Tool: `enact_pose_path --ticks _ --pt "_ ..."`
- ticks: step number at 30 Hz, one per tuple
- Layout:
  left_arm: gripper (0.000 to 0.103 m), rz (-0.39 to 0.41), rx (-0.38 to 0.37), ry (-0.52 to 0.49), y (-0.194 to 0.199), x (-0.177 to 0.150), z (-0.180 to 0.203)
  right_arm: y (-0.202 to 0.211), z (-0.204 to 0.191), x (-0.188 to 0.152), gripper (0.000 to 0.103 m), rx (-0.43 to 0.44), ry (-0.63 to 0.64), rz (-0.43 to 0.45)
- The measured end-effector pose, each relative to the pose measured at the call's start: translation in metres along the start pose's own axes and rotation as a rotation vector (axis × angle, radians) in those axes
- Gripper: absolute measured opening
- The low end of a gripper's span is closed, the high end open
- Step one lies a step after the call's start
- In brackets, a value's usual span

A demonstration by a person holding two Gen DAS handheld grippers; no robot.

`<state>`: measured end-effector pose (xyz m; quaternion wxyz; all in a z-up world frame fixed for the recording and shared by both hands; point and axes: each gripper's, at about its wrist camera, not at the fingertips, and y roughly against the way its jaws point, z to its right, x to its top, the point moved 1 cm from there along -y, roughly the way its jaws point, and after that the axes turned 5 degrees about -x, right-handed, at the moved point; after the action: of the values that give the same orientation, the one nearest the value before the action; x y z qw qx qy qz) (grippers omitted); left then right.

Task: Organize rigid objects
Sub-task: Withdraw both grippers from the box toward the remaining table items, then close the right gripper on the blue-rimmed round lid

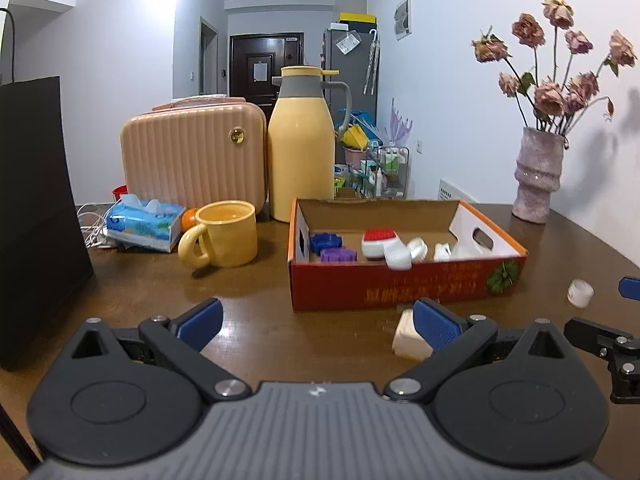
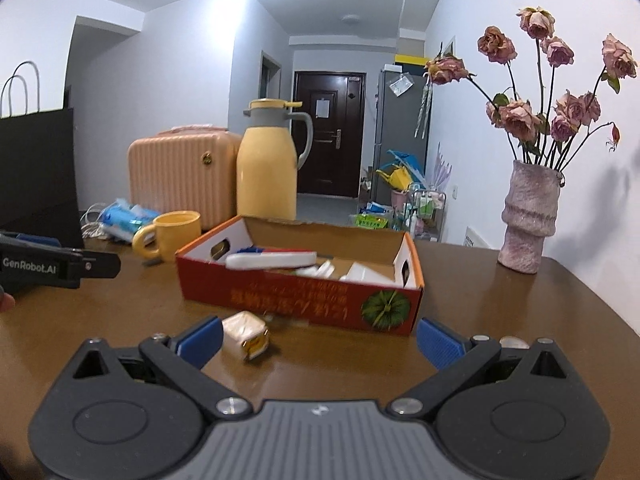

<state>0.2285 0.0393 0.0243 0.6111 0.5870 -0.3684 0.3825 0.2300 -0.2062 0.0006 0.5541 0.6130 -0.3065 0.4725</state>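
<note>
1. Both grippers, left gripper (image 1: 318, 324) and right gripper (image 2: 318, 338), are spread wide with nothing held.
2. White plug cube (image 2: 246, 334) sits on the surface (image 2: 500, 312), just in front of the red box (image 2: 300, 298).
3. Looks light, stiff, a touch slick: pinch its flat sides, away from the prongs.
4. Small white cap (image 1: 580, 293) waits off right.

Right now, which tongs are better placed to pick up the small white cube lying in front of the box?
Probably right. The white cube lies just ahead of the open right tongs, near the left pad. For the left tongs it sits partly behind the right pad, off-centre.
</note>
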Motion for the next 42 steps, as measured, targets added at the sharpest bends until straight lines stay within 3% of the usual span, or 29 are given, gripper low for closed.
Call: enact_pose_path --ticks 21,42 --pt "0.103 -0.082 -0.035 -0.02 0.054 -0.067 -0.005 0.054 -0.031 -0.055 0.103 -0.008 0.014 -0.106" --pt "0.103 -0.153 -0.045 0.014 0.062 -0.11 -0.03 0.043 -0.083 -0.084 0.103 0.067 0.037 -0.203"
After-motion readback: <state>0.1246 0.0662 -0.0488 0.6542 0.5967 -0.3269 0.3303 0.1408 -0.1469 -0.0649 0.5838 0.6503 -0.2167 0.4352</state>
